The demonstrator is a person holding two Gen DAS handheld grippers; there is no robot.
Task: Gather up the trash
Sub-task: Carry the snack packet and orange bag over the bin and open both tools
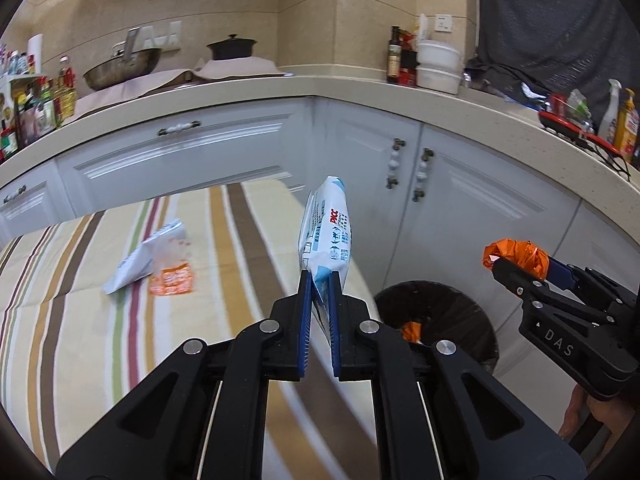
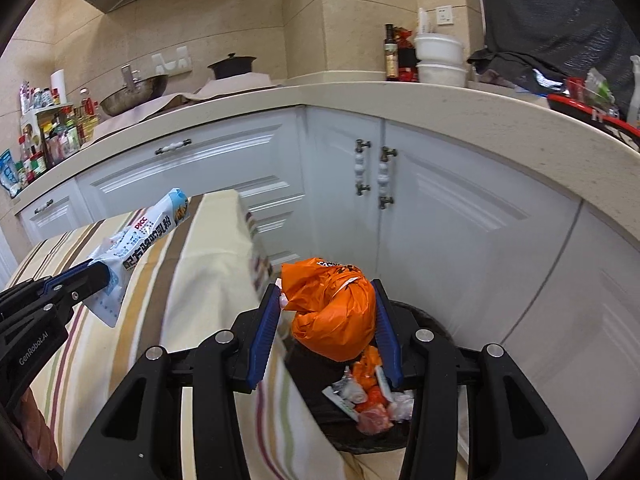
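My left gripper [image 1: 320, 280] is shut on a white and blue packet [image 1: 326, 232] and holds it upright above the table's right edge. It also shows in the right wrist view [image 2: 136, 240]. My right gripper [image 2: 328, 300] is shut on a crumpled orange bag [image 2: 332, 312] above the dark trash bin [image 2: 432, 320]. In the left wrist view the orange bag [image 1: 516, 256] hangs above the bin [image 1: 440, 312]. The bin holds several wrappers [image 2: 368, 396]. A white and orange wrapper [image 1: 156, 260] lies on the striped tablecloth [image 1: 80, 320].
White cabinets [image 1: 440, 200] stand close behind the bin under a beige counter [image 1: 400, 96]. The counter carries a wok [image 1: 124, 68], a black pot [image 1: 232, 48], bottles and white bowls [image 1: 438, 66].
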